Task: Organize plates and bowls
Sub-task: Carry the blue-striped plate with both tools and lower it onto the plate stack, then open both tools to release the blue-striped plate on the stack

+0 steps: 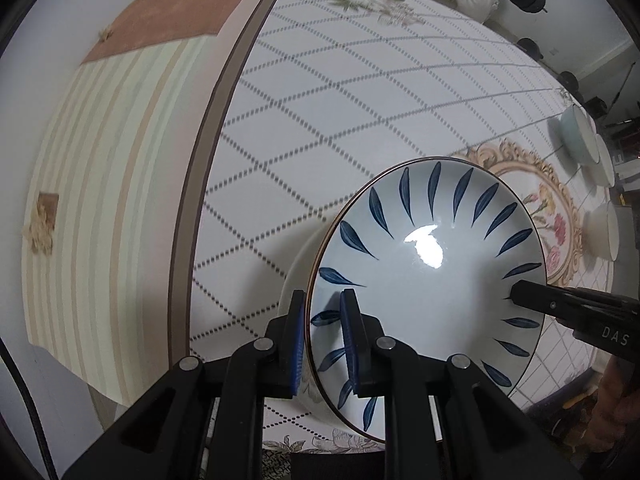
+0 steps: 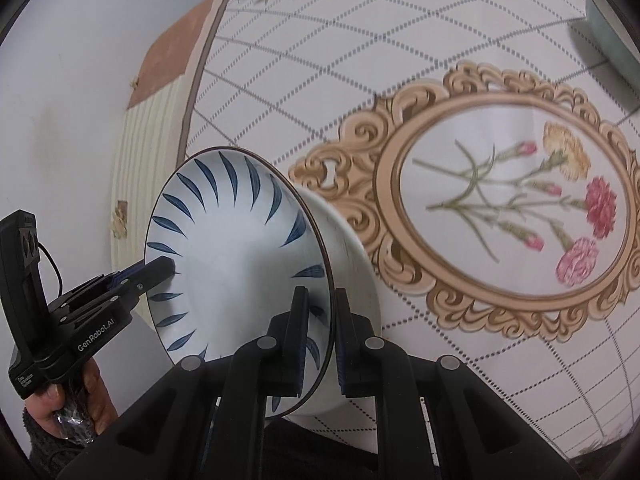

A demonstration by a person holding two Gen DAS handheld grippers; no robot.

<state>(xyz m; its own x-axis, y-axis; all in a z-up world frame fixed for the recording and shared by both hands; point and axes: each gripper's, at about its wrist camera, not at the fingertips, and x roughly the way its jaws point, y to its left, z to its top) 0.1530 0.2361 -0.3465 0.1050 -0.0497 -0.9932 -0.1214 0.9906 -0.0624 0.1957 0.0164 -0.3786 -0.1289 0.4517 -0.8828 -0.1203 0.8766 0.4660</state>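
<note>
A white bowl with dark blue leaf strokes [image 1: 432, 272] is held over the tablecloth by both grippers. My left gripper [image 1: 324, 312] is shut on its near-left rim, one finger inside and one outside. My right gripper [image 2: 320, 312] is shut on the opposite rim, and its finger shows in the left wrist view [image 1: 532, 296]. The bowl also shows in the right wrist view [image 2: 236, 248], tilted, with the left gripper [image 2: 160, 268] on its far rim.
The table wears a white diamond-grid cloth [image 1: 360, 112] with a gold-framed flower print [image 2: 516, 208]. A pale green bowl [image 1: 576, 132] and white bowls [image 1: 604, 232] stand at the far right. A green bowl's edge [image 2: 612, 36] shows top right. The table's edge runs along the left.
</note>
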